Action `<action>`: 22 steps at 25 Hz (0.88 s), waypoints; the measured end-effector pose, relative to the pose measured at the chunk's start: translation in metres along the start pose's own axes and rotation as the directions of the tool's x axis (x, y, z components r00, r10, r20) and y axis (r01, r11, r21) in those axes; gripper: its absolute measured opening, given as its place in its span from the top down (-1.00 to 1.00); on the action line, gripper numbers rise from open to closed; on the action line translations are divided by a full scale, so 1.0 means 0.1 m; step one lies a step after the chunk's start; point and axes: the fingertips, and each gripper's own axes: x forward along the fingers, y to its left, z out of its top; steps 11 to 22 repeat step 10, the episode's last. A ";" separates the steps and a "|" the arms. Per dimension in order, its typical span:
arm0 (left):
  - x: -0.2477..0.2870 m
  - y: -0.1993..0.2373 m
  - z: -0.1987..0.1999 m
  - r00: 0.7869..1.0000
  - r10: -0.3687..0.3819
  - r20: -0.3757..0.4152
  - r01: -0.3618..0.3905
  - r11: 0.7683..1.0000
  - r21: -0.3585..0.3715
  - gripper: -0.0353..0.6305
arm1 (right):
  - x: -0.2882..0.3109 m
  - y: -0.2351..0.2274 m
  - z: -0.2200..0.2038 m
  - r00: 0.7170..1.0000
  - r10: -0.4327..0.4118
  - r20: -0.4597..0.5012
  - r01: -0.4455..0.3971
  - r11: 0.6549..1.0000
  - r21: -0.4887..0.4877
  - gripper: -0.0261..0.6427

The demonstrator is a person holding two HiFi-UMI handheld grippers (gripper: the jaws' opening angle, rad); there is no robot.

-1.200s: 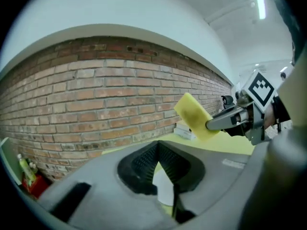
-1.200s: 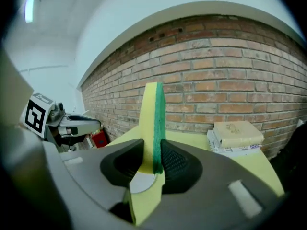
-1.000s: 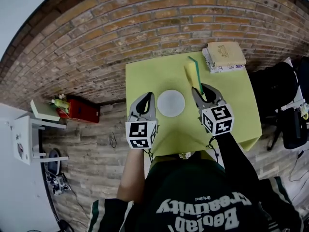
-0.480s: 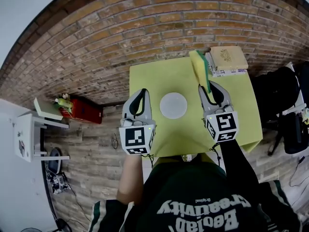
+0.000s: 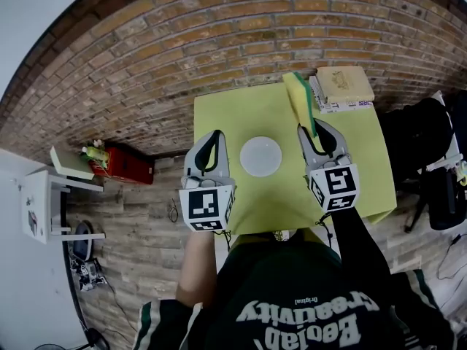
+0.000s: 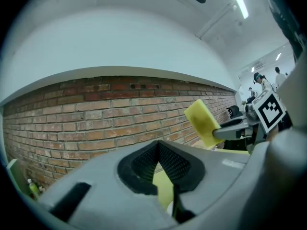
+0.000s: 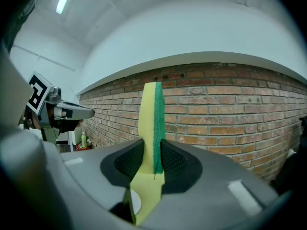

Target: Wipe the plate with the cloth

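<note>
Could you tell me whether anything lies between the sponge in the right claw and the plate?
Nothing visible does. The right claw holds the sponge right of the plate, which lies bare on the yellow table; the books sit at the far corner, off that path.

Indoor lab: brick wall [image 7: 230, 109], strip light [image 6: 238, 1]

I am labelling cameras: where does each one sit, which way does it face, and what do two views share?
Head view: on the person's head, facing steeply down at the table, plate, left hand-held gripper and right hand-held gripper; arms and shirt show.
Left gripper view: on the left hand-held gripper, facing along its shut, empty jaws toward the brick wall.
Right gripper view: on the right hand-held gripper, facing that wall along jaws shut on the sponge.
Shared: both gripper views show the sponge.
</note>
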 end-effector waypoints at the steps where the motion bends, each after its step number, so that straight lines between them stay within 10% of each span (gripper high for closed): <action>1: 0.01 -0.01 -0.01 1.000 -0.001 -0.003 0.001 1.000 -0.002 0.87 | 0.00 0.00 0.00 1.000 0.000 -0.001 0.000 1.000 0.000 0.57; 22: 0.12 -0.02 -0.17 0.999 -0.022 -0.027 0.021 1.000 -0.015 0.87 | 0.11 0.02 -0.09 1.000 0.000 -0.010 0.000 1.000 0.010 0.57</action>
